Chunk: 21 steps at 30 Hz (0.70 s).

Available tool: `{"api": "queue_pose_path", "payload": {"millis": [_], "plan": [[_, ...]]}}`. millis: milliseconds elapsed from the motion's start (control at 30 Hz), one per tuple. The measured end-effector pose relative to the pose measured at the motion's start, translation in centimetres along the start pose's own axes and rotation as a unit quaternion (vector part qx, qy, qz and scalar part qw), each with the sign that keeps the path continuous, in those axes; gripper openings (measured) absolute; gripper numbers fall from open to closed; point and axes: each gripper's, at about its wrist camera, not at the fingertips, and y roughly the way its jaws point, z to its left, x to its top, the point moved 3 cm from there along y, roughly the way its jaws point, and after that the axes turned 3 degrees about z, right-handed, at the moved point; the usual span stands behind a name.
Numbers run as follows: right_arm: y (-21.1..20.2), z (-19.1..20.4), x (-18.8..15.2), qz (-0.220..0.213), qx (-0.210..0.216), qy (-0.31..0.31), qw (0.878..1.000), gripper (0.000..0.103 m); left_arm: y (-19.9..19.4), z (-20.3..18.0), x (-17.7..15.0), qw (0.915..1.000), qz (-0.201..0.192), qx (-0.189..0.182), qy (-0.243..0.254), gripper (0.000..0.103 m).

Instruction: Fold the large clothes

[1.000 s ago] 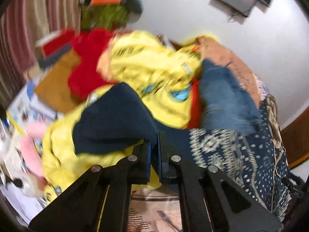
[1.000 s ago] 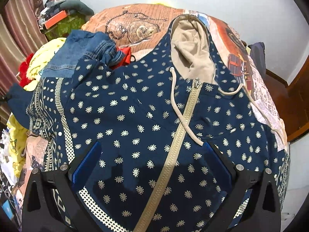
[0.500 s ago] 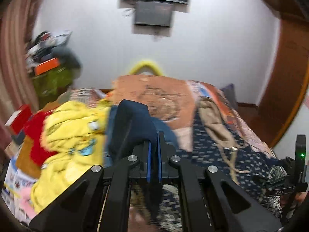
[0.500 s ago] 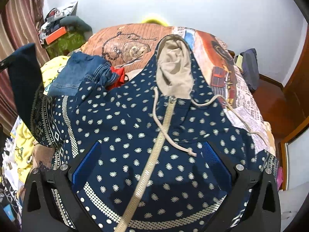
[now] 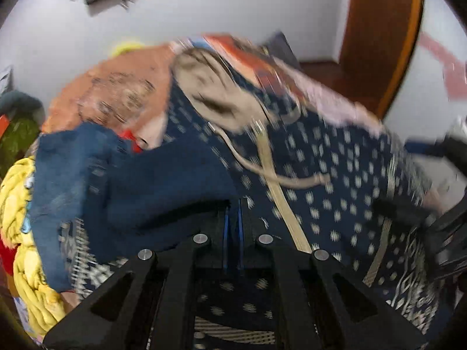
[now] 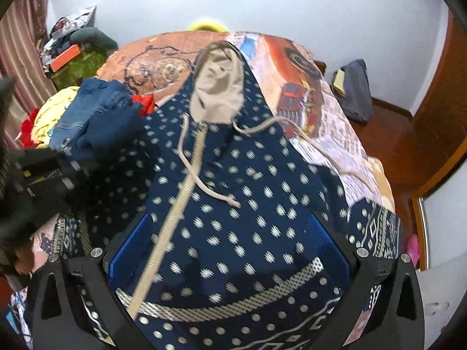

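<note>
At the far left, a heap of unfolded laundry lies on the bed: a yellow garment (image 6: 54, 108), something red beneath it, and blue jeans (image 6: 87, 108) on top, touching the left shoulder of the hoodie. This pile crowds the left edge of the working space and is likely to hamper a clean fold on that side.

Next comes the left gripper (image 5: 232, 218), its jaws clenched on the plain navy end of the hoodie's sleeve (image 5: 163, 183), which is lifted and drawn across the patterned chest, apparently to lay the sleeve inward as the first fold. This view is blurred.

In the middle, the navy hooded sweatshirt (image 6: 233, 204), dotted with white marks, lies face up on the bed. Its beige zip (image 6: 178, 204) is closed, its beige-lined hood (image 6: 219, 93) points toward the far wall, and its drawstrings (image 6: 201, 180) trail loose over the chest.

The right gripper (image 6: 229, 242) hangs above the hoodie's lower chest with jaws spread wide, grasping nothing, probably waiting to take the opposite side.

To the right, the printed bedspread (image 6: 315, 110) is exposed. A dark bag (image 6: 356, 90) rests on the floor by a wooden door (image 6: 437, 116).
</note>
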Motion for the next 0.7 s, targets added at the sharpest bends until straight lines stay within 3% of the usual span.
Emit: {"api": "queue_pose_path", "payload": {"millis": [233,300,400,467,533,700], "plan": [[0.8,-1.5,-1.7,0.02,-0.004,0.014,1.0,0.103,4.0,-1.1,-3.1,0.9954,0.081,-0.051,0.002,0.004],[0.7,-1.6,-2.0,0.022,-0.007,0.013,1.0,0.103,3.7,-1.2,-3.5,0.9957,0.076,-0.052,0.005,0.009],[0.5,-1.5,-2.1,0.023,-0.01,0.01,1.0,0.103,2.8,-1.2,-3.9,0.9941,0.083,-0.071,0.001,0.025],[0.3,-1.2,-2.0,0.021,-0.011,0.005,1.0,0.103,1.7,-1.0,-4.0,0.9955,0.076,-0.056,-0.002,0.043],[-0.2,-0.6,-1.9,0.017,-0.012,-0.002,1.0,0.103,-0.1,-0.1,-4.1,0.9981,0.054,-0.03,-0.01,0.054],[-1.3,1.6,-1.0,0.003,-0.012,-0.025,1.0,0.103,-4.6,3.9,-4.1,0.9984,0.013,-0.025,-0.049,0.059]]}}
